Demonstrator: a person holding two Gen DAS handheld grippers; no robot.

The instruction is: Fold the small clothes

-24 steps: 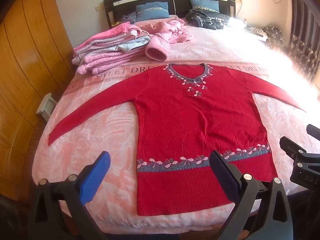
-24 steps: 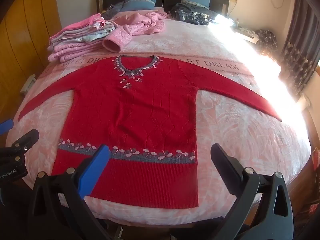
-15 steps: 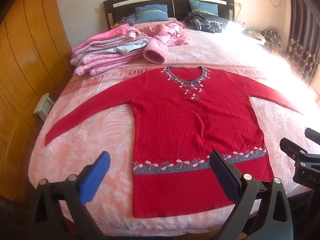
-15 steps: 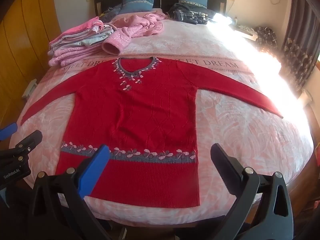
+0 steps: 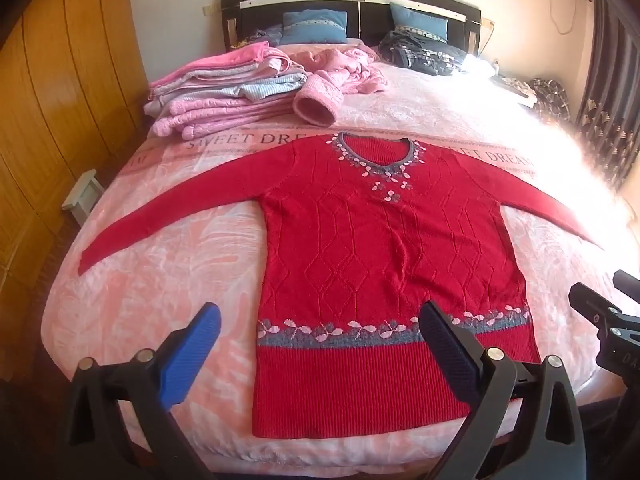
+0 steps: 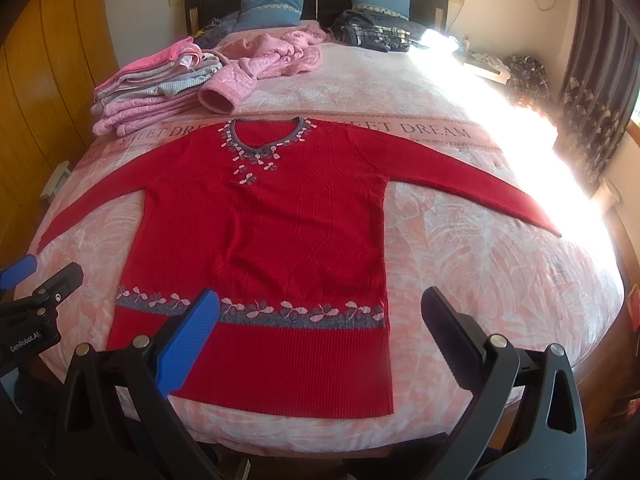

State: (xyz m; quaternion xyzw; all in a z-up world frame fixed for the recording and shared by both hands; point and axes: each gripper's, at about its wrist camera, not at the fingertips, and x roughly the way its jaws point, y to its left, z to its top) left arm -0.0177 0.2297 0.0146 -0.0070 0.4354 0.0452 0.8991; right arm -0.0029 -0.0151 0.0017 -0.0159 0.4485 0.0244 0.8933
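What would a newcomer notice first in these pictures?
The red sweater lies flat in the middle of the bed, sleeves spread wide. Behind it, near the headboard, sits a stack of folded pink clothes. Both grippers, left and right, are open above the hem.

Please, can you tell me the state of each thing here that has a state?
red sweater: spread flat, front up, sleeves out, unfolded
pink stack: folded, piled
pink jacket: crumpled, unfolded
dark clothes: heaped by the pillows
left gripper: open, empty
right gripper: open, empty
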